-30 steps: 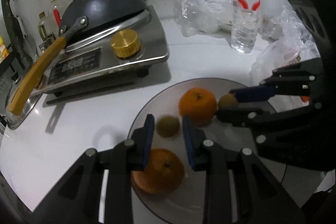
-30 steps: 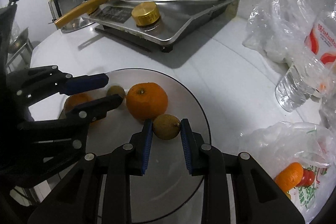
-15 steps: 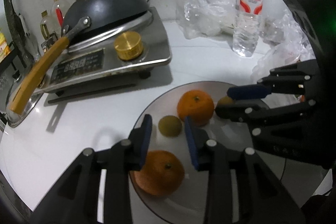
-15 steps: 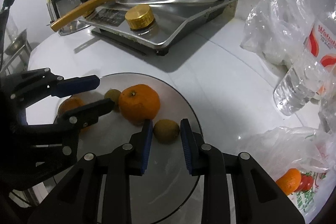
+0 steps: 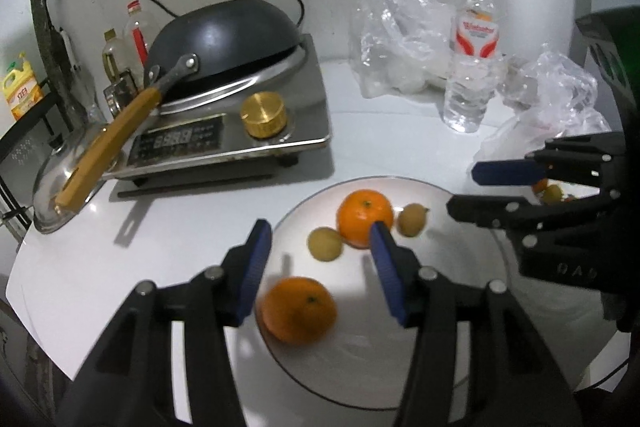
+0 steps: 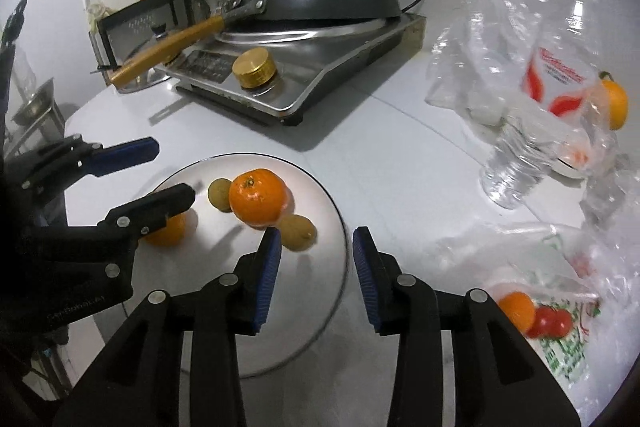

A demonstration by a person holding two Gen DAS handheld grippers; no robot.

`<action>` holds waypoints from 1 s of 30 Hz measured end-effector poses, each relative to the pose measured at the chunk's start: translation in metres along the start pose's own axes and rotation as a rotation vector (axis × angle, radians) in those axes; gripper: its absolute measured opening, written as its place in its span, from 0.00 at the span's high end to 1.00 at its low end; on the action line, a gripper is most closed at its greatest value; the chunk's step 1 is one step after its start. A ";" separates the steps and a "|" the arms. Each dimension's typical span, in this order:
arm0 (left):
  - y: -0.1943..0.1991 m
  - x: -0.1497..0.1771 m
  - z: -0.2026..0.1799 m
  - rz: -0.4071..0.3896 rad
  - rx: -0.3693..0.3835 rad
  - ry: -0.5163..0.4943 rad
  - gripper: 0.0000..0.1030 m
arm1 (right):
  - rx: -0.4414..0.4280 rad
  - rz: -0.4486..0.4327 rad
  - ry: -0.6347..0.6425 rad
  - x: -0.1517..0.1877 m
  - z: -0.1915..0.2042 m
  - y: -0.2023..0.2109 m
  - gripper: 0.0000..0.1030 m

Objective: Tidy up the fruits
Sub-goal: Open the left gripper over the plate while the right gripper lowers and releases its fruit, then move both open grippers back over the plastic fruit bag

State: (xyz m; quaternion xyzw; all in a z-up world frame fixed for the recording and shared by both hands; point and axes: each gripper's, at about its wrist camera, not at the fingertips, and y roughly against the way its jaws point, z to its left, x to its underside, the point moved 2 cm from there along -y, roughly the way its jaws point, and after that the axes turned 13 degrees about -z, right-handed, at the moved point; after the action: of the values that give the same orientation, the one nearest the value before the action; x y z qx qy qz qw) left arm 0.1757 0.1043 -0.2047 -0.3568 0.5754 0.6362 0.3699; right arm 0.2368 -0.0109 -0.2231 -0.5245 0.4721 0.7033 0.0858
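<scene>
A grey round plate (image 5: pixel 440 287) holds two oranges and two small greenish-brown fruits. My left gripper (image 5: pixel 320 231) hovers over the plate's near left part with its jaws opening. One small fruit (image 5: pixel 325 243) lies on the plate beyond the gap, untouched, with the near orange (image 5: pixel 298 309) below it. My right gripper (image 6: pixel 317 235) hangs over the plate's right rim (image 6: pixel 340 227), jaws opening and nothing between them. The other small fruit (image 6: pixel 298 233) rests just left of its left finger, against the far orange (image 6: pixel 258 197). The near orange (image 6: pixel 168 233) is partly hidden behind the left gripper (image 6: pixel 174 171).
An induction cooker (image 5: pixel 240 143) with a black wok (image 5: pixel 224 35) and a gold knob (image 5: pixel 264 115) stands behind the plate. A water bottle (image 5: pixel 470 63) and clear plastic bags (image 5: pixel 396 39) sit at the back right. A bag (image 6: pixel 560 315) holding an orange and tomatoes lies to the right.
Both grippers have opened and drawn back and up from the small fruits they were closed around. Both fruits stay on the plate.
</scene>
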 end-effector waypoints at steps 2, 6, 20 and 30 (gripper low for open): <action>0.005 -0.002 -0.005 -0.007 -0.002 0.002 0.49 | 0.009 -0.010 0.003 0.001 -0.004 0.010 0.62; 0.012 -0.004 -0.015 -0.010 0.000 0.015 0.49 | 0.027 -0.024 -0.004 0.004 -0.013 0.028 0.62; 0.033 -0.015 -0.067 -0.043 0.044 -0.008 0.39 | 0.087 -0.063 -0.059 0.025 -0.048 0.080 0.62; 0.039 -0.011 -0.113 -0.024 0.086 -0.040 0.39 | 0.116 -0.053 -0.088 0.053 -0.073 0.107 0.62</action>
State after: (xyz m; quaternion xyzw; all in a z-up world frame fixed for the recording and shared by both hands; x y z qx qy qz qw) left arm 0.1500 -0.0111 -0.1860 -0.3344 0.5905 0.6135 0.4040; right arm 0.1955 -0.1437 -0.2055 -0.4996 0.4937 0.6947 0.1553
